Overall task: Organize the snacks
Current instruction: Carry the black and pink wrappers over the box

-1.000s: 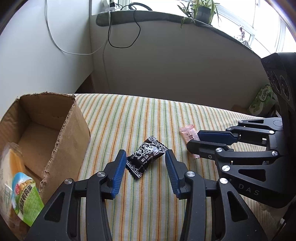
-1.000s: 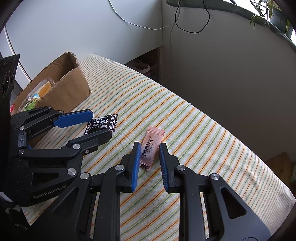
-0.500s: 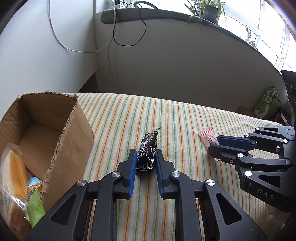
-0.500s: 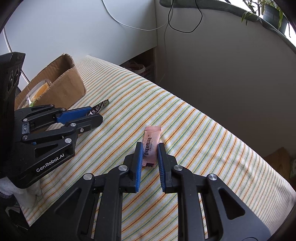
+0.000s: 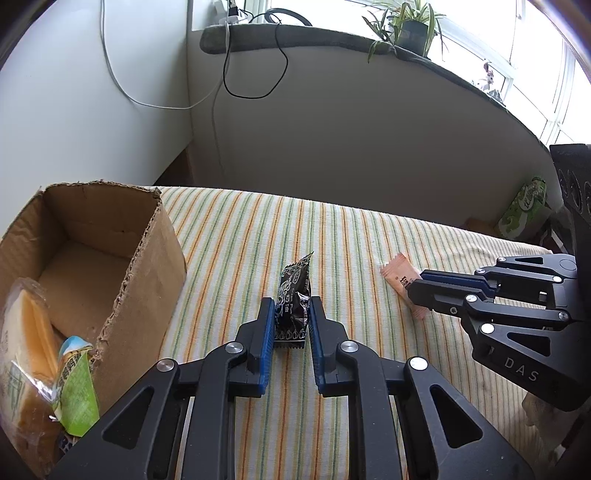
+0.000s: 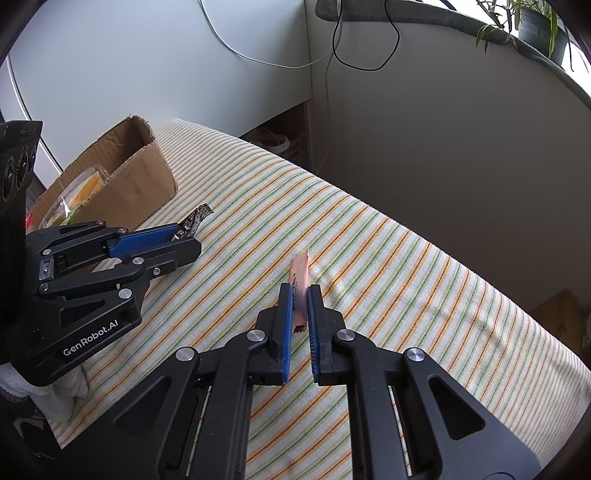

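Left hand-held gripper (image 5: 291, 314): I see it clamped on black snack packet (image 5: 294, 295)
Right hand-held gripper (image 6: 300, 302): clamped on pink snack packet (image 6: 300, 273)
Cardboard box (image 5: 147, 266): left, on striped cloth (image 5: 258, 236)

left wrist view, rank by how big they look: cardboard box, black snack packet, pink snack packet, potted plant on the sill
1. cardboard box, clearly largest.
2. potted plant, though it stands far off, so its true size is unsure.
3. black snack packet.
4. pink snack packet, partly hidden by the right tool, so 3 and 4 stay close.
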`<state>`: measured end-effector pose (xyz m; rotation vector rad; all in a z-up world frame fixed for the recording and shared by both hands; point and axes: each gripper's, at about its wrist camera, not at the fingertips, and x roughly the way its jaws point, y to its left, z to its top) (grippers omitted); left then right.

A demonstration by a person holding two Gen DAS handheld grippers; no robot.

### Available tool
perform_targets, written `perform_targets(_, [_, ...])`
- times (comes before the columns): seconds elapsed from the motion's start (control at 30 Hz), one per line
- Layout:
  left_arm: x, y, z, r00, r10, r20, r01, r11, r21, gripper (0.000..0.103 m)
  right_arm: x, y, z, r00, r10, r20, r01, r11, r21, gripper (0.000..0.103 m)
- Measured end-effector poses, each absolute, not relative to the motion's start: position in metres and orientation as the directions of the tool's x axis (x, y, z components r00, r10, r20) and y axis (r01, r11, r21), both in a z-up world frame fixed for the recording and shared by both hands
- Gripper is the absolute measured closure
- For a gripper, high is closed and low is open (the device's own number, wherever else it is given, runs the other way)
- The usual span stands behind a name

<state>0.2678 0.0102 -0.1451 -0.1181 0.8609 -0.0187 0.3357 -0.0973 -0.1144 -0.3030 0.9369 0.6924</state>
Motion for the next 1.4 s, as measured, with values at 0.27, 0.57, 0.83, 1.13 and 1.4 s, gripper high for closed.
perform_targets(0.27, [0.26, 0.011, -0.142, 0.661, -0.079, -0.746, -0.027, 0.991, -0.128, 0.086, 0.331, -0.094, -0.11, 0.417, 0.418, -0.807, -0.668, 0.743, 0.04, 0.098])
perform_targets(0.57, [0.25, 0.006, -0.129, 0.68, -0.107, -0.726, -0.012, 0.988, -0.157, 0.086, 0.318, -0.101, -0.09, 0.451, 0.417, -0.789, -0.658, 0.752, 0.021, 0.098])
perform_targets(0.83, [0.217, 0.015, -0.096, 0.726, -0.132, -0.675, 0.001, 0.981, -0.191, 0.086, 0.29, -0.091, -0.048, 0.492, 0.444, -0.749, -0.674, 0.739, -0.004, 0.098])
perform_targets(1.13, [0.173, 0.05, -0.06, 0.773, -0.106, -0.625, -0.036, 0.977, -0.211, 0.086, 0.258, -0.038, -0.015, 0.505, 0.489, -0.712, -0.719, 0.694, -0.034, 0.098])
perform_targets(1.4, [0.15, 0.101, -0.04, 0.798, -0.054, -0.601, -0.101, 0.97, -0.221, 0.086, 0.247, 0.019, -0.003, 0.478, 0.52, -0.708, -0.763, 0.645, -0.041, 0.098])
